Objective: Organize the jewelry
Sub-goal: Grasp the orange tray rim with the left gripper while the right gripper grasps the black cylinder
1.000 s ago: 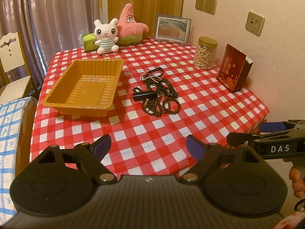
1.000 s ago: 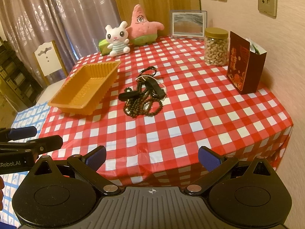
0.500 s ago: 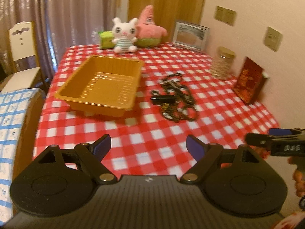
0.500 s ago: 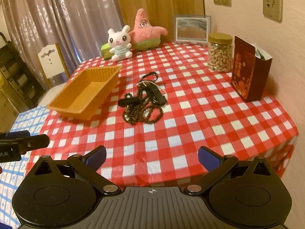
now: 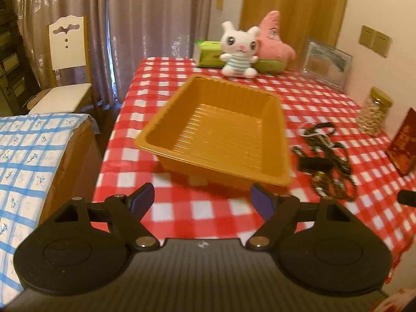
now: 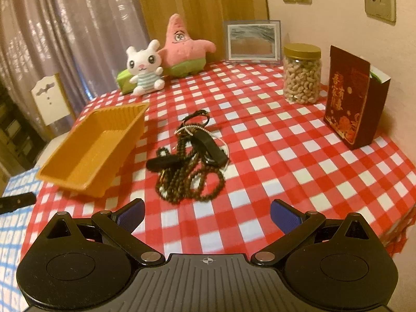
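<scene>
Jewelry (image 6: 191, 161) lies tangled beside an orange tray (image 6: 91, 150); both hand-held grippers, left (image 5: 202, 201) and right (image 6: 206, 214), gape empty; best to lift one strand at a time.

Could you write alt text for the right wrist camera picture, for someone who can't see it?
A tangled pile of bead jewelry lies on a red checked tablecloth, ahead of the open, empty right gripper. An empty orange tray sits to its left; plush toys line the far edge.

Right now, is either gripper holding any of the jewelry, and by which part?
No. The left gripper and right gripper are both open and empty. The jewelry lies in a pile on the tablecloth.
</scene>
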The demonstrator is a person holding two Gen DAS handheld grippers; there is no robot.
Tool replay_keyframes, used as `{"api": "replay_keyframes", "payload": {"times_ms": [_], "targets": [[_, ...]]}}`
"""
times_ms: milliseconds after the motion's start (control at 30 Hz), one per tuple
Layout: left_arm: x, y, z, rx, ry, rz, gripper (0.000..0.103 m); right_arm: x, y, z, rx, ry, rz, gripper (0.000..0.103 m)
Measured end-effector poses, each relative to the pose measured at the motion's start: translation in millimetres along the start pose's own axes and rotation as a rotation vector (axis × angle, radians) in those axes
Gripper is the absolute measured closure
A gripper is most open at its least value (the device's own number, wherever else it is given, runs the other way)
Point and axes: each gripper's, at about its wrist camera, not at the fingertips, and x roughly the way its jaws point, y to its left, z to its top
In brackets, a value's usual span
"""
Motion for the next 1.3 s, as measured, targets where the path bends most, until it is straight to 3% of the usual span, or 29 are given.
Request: {"api": "replay_keyframes", "payload": {"times_ms": [267,433,667,800,1133,1300], "targets": [[36.5,52.0,14.7,-0.097,0.012,-0.001,0.029,41.1,21.6,9.9,-0.012,-0.047,-0.047,0.001],[55.8,68.8,23.7,-0.123,0.006,-0.026,0.030,64.1,33.3,13.1,-0.024,-0.029,-0.077,0.001],[90.5,91.4,25.5,-0.234,-0.015,-0.098,0.038,85.7,42.8,14.9,-0.024,0.009,-0.103,0.001],[108.9,92.0,26.2,-0.242,-0.040,-0.118,0.052,94.5,46.4,14.9,-0.020,0.028,-0.125,0.001],[135.6,77.6,25.5,-0.209,-0.085,-0.102,0.069,108.7,53.3,17.6,-0.025,0.060,-0.168,0.001],[137.7,74.2,26.7,-0.180,-0.104,-0.088,0.092,111.9,54.2,18.3,-0.017,0.063,-0.192,0.001]]}}
